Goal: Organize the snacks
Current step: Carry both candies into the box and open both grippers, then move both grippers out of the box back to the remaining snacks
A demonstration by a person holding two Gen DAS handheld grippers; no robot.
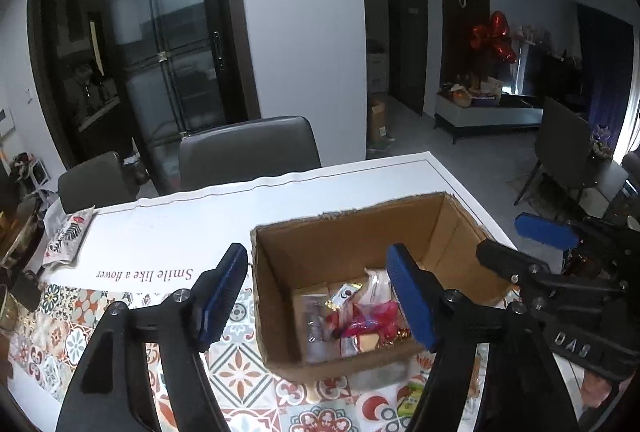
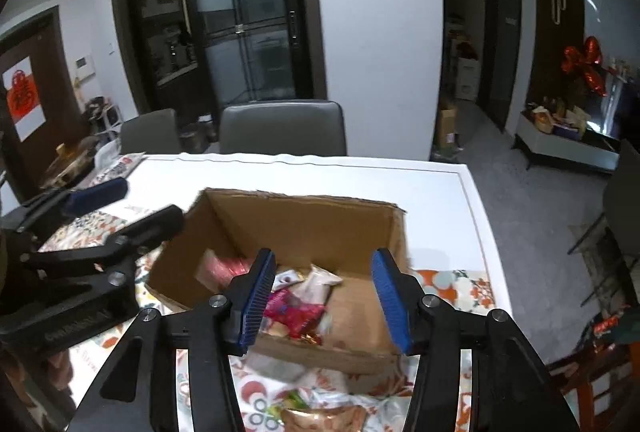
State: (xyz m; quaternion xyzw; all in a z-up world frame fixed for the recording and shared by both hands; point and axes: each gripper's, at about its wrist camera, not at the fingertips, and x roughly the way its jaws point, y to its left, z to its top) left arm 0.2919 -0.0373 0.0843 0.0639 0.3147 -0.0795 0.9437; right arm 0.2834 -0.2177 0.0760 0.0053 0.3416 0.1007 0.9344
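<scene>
Several wrapped snacks [image 2: 296, 308] already lie inside the cardboard box [image 1: 360, 232]; a few packets [image 2: 320, 412] remain just in front of it. The left gripper [image 1: 320, 300] and right gripper [image 2: 324, 296] hover over the box with jaws apart and empty.

- Left wrist view: close above the box [image 1: 352, 272], from its left, facing far and down.
- Right wrist view: the same box [image 2: 296, 232], from its near right.

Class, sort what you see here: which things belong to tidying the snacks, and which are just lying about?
Belong to the job:
cardboard box
snack packets inside it
green snack packet near the box

Just lying about:
grey chair
red balloons
patterned pouch
</scene>
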